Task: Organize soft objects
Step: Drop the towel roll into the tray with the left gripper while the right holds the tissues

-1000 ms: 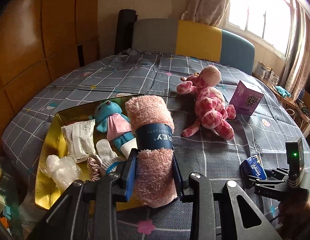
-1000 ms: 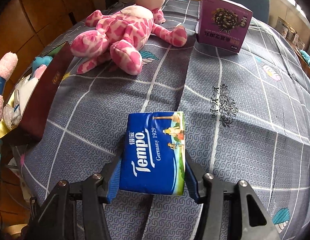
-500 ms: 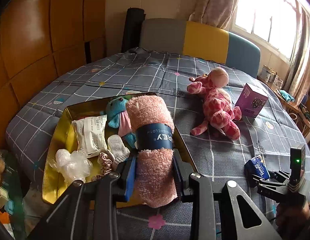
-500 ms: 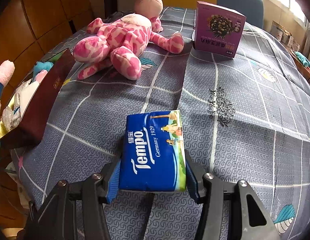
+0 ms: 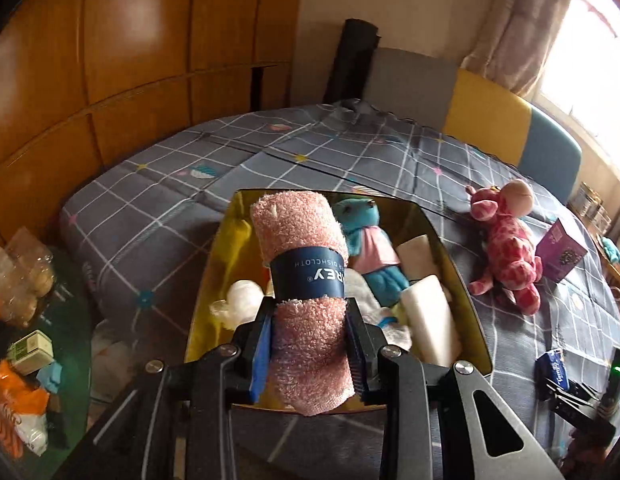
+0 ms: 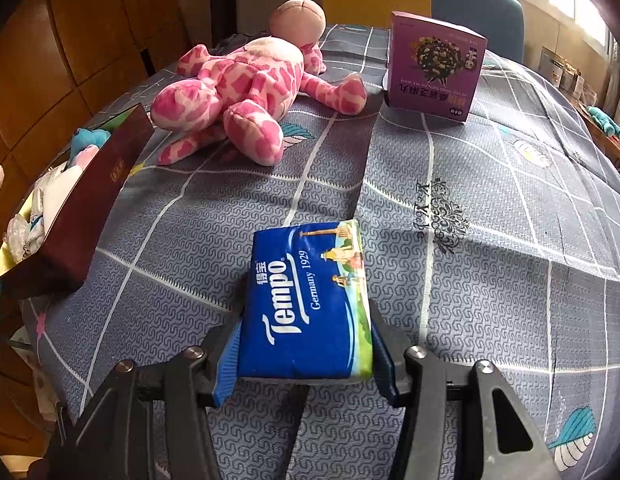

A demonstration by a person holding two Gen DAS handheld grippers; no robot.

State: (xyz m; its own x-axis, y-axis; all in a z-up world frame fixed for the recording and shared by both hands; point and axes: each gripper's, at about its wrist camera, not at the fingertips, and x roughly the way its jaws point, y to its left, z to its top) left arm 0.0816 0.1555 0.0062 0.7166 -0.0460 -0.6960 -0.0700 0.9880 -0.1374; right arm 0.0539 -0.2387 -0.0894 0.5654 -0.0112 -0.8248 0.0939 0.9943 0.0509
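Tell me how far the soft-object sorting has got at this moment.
Done: the blue plush and white soft items already lie in the gold tray. In hand: left claw grips the pink rolled dishcloth over the tray; right claw grips the Tempo tissue pack. Left: the pink spotted plush on the bedspread.

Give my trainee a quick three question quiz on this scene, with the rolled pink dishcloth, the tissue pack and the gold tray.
1. True or false: the left hand-held gripper is shut on the rolled pink dishcloth.
2. What does the right hand-held gripper grip? A) purple box B) Tempo tissue pack C) pink giraffe plush
3. Fill in: the blue teddy lies in the gold ____.

Key: 1 true; 2 B; 3 tray.
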